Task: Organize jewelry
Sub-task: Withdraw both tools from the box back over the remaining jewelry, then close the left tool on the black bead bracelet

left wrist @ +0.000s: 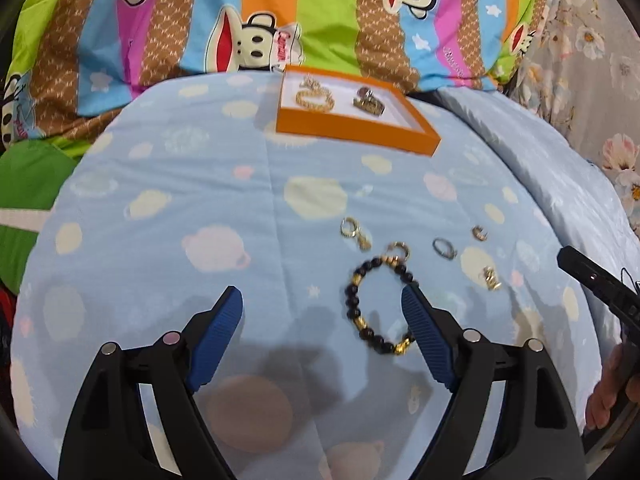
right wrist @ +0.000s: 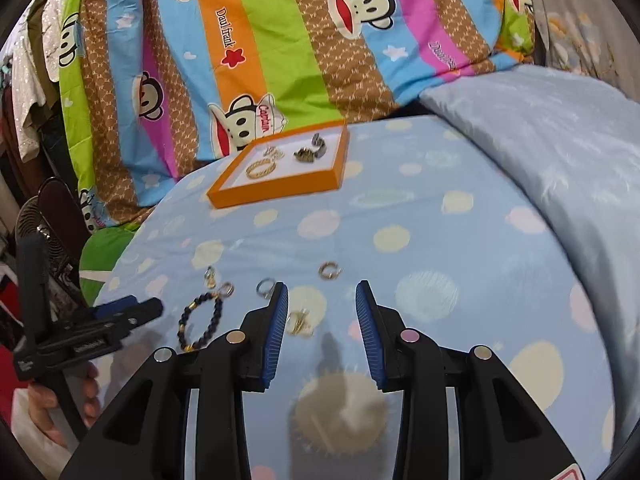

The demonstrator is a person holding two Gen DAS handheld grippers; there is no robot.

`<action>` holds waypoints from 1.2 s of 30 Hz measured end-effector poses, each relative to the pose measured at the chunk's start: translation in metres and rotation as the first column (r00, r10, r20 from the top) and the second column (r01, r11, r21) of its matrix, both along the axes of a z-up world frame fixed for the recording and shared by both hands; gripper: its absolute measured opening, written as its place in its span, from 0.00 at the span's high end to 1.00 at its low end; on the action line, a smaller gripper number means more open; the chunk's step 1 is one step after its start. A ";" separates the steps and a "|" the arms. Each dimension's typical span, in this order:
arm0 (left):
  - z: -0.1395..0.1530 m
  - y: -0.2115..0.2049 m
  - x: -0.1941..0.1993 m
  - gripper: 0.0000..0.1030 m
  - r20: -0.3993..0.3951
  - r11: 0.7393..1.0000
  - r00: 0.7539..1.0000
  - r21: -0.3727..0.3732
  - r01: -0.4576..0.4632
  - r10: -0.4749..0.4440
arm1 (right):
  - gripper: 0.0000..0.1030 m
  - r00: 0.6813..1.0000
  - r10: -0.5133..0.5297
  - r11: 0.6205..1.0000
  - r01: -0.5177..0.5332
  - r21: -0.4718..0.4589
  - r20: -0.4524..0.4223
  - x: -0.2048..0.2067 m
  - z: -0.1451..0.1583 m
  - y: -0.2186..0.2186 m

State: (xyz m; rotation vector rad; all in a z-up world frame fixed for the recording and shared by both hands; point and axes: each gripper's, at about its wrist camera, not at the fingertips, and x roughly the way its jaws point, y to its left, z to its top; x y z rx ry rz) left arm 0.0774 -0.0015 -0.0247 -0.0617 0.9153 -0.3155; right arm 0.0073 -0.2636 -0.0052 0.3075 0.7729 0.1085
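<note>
A black-and-gold beaded bracelet point(left wrist: 352, 300) lies on the blue spotted sheet, up against the right finger of my left gripper point(left wrist: 322, 292). That gripper hovers wide open with nothing pressed between its pads. Several small rings and hoops point(left wrist: 444, 248) and a gold charm point(left wrist: 491, 278) lie to the bracelet's right. My right gripper point(right wrist: 322, 286) is open above the sheet and holds nothing; the gold charm point(right wrist: 300, 322) sits by its left finger, with a silver ring point(right wrist: 265, 286) and a small hoop point(right wrist: 330, 270) just ahead. An orange tray point(right wrist: 276, 192) further back holds a gold chain bracelet point(right wrist: 260, 169) and a dark piece point(right wrist: 310, 150).
A striped cartoon-print quilt point(right wrist: 280, 60) is piled behind the tray. A pale blue pillow point(right wrist: 540, 140) rises on the right. Hanging clothes and a fan point(right wrist: 36, 216) stand off the bed's left edge. A hand point(right wrist: 52, 404) grips the left tool's handle.
</note>
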 end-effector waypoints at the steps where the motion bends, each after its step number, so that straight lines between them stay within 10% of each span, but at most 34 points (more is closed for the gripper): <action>1: -0.005 -0.002 -0.001 0.23 -0.010 1.000 1.000 0.005 -0.005 0.005 | 0.66 1.000 0.000 1.000 0.000 0.001 -0.002 -0.002 -0.001 0.001; 28: -0.024 -0.048 -0.005 0.25 0.018 0.994 1.000 0.113 0.012 -0.014 | 0.66 0.999 0.000 1.000 0.000 0.020 -0.035 -0.004 -0.014 0.005; 36: -0.023 -0.030 0.007 0.80 0.031 0.995 0.999 0.095 -0.019 0.016 | 0.66 0.997 0.054 0.998 -0.053 0.022 -0.048 0.011 -0.016 0.020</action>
